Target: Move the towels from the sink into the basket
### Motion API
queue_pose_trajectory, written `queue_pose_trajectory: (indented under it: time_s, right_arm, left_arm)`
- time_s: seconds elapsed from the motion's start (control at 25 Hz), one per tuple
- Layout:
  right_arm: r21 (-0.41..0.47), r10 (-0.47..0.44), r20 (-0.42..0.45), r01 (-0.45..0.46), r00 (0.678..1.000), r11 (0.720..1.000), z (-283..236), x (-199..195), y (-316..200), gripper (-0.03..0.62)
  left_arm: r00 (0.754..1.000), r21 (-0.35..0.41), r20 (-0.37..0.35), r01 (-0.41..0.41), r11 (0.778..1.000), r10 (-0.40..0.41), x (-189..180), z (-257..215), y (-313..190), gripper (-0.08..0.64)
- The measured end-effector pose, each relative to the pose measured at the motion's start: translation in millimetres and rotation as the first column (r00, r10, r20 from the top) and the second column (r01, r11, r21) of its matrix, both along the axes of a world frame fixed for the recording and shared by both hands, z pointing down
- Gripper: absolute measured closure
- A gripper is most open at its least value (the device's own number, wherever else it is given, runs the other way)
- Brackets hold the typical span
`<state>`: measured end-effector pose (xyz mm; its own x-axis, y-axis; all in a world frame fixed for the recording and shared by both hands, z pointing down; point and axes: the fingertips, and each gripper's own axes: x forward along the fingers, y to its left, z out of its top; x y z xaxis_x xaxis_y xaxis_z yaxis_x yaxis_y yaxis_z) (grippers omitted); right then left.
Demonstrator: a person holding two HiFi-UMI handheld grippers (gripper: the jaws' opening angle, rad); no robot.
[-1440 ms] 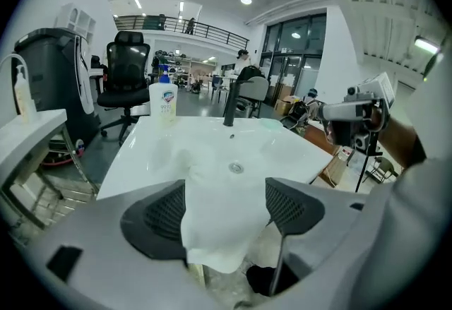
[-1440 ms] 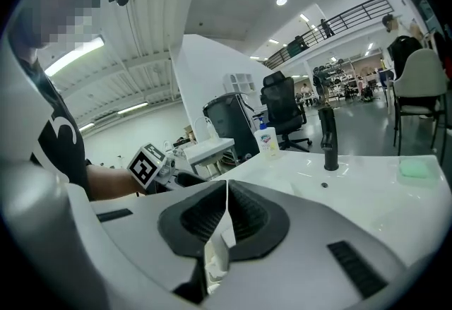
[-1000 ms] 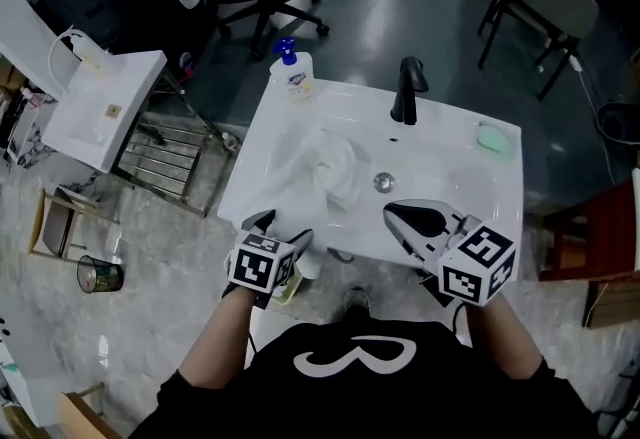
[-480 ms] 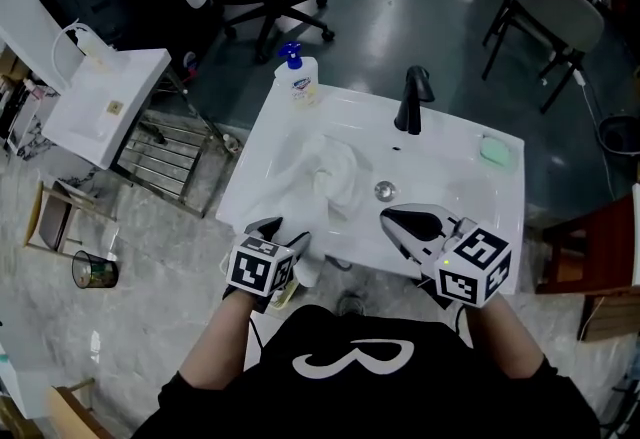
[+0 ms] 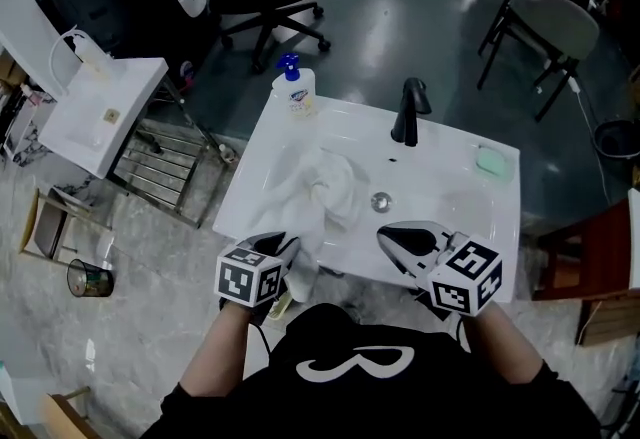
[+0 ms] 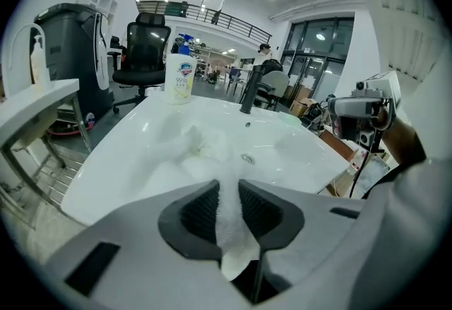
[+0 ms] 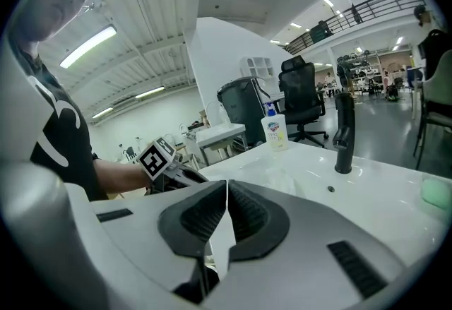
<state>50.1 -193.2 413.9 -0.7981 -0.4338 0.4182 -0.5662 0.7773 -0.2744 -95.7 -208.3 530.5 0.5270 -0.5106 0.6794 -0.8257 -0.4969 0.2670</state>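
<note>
Grasp step: left gripper [image 5: 287,247] jaws just closing, now pinching the towel [image 5: 325,182] corner at the sink's [image 5: 450,197] 7 o'clock rim, rest bunched toward 9, right gripper [image 5: 390,233] jaws together, empty at 5; next lift clear, locate basket (unseen).

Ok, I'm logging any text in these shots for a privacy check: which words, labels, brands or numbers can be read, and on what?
Soap bottle label: blue print, too blurred to read in any view.
Black shirt: one white looped mark, like "B" or "3"; I cannot tell which.
Marker cubes: black-and-white square patterns, no letters.
Nothing else readable.
</note>
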Motion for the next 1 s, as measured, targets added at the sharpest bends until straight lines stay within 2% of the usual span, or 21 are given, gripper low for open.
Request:
queue_pose_trajectory:
  time_s: [0.32,0.52,0.8,1.0]
  right_arm:
    - [0.007,0.005,0.023,-0.005,1.0,1.0,-5.4,-1.9,-0.4,0.58]
    - [-0.009,0.024,0.053,-0.024,0.998,1.0,-8.5,-6.6,0.9,0.58]
    - [-0.021,0.031,0.097,-0.03,0.995,0.999,-21.1,-29.9,19.2,0.58]
    - [-0.022,0.028,0.092,-0.026,0.995,0.999,-31.7,-43.4,37.1,0.58]
  left_arm:
    - [0.996,0.105,-0.081,0.031,0.994,-0.022,-1.1,-53.7,-6.3,0.483]
    - [0.986,0.159,-0.164,0.056,0.986,-0.029,-5.6,-101.5,-15.6,0.483]
    - [0.983,0.264,-0.183,0.03,0.964,0.02,-10.5,-174.0,-9.2,0.483]
    - [0.98,0.321,-0.2,0.041,0.946,0.025,-25.2,-218.5,-2.3,0.483]
